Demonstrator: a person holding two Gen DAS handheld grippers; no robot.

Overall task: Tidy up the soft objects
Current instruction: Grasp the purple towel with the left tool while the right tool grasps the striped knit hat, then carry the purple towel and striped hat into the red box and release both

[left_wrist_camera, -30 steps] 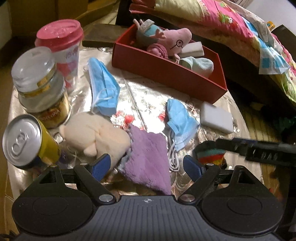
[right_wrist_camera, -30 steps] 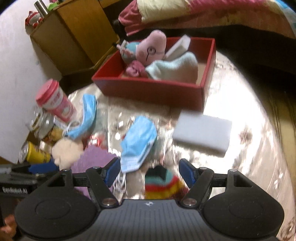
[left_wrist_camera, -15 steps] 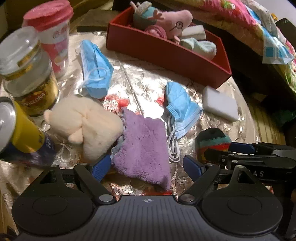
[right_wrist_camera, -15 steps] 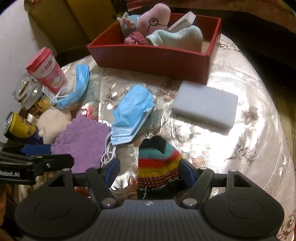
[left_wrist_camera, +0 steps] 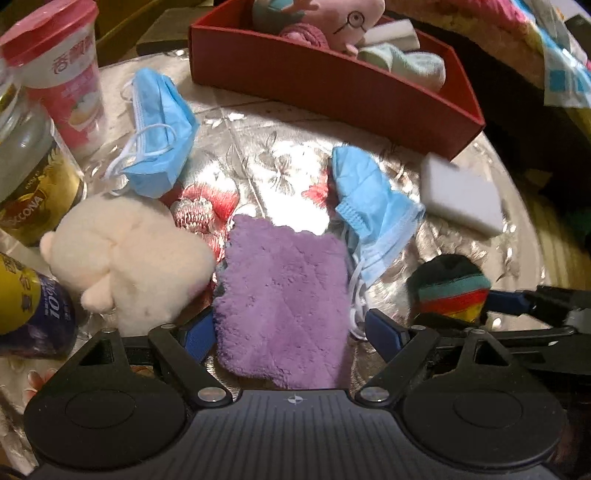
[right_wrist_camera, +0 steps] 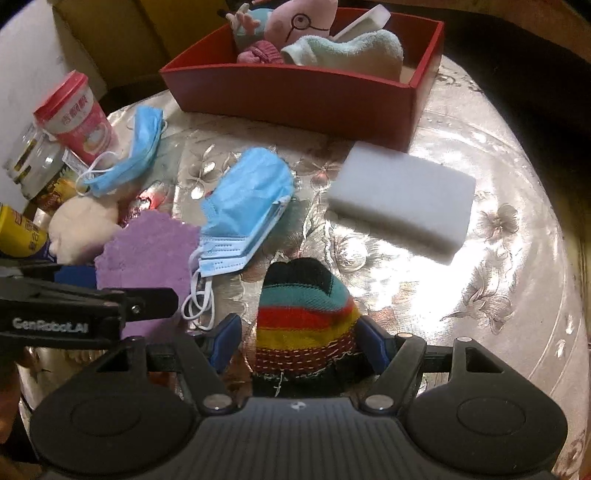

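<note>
Right gripper (right_wrist_camera: 297, 338) jaws, just narrowing, straddle the striped sock (right_wrist_camera: 306, 314) at 6 o'clock on the tabletop (right_wrist_camera: 498, 258), left gripper (left_wrist_camera: 286, 332) jaws wide around the purple cloth (left_wrist_camera: 284, 295); pinch each low and mid-body, then carry to the red box (right_wrist_camera: 295, 96) at 12 o'clock.

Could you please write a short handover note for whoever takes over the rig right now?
Left gripper: open, straddling the purple cloth on the table, not yet gripping.
Right gripper: jaws have just been closing around the striped sock; I cannot tell whether the pads press on it yet.
Done: pink plush, light green sock and a white sponge already sit in the red box.
Left on the table: two blue masks, cream plush, large white sponge, plus cloth and sock.
</note>
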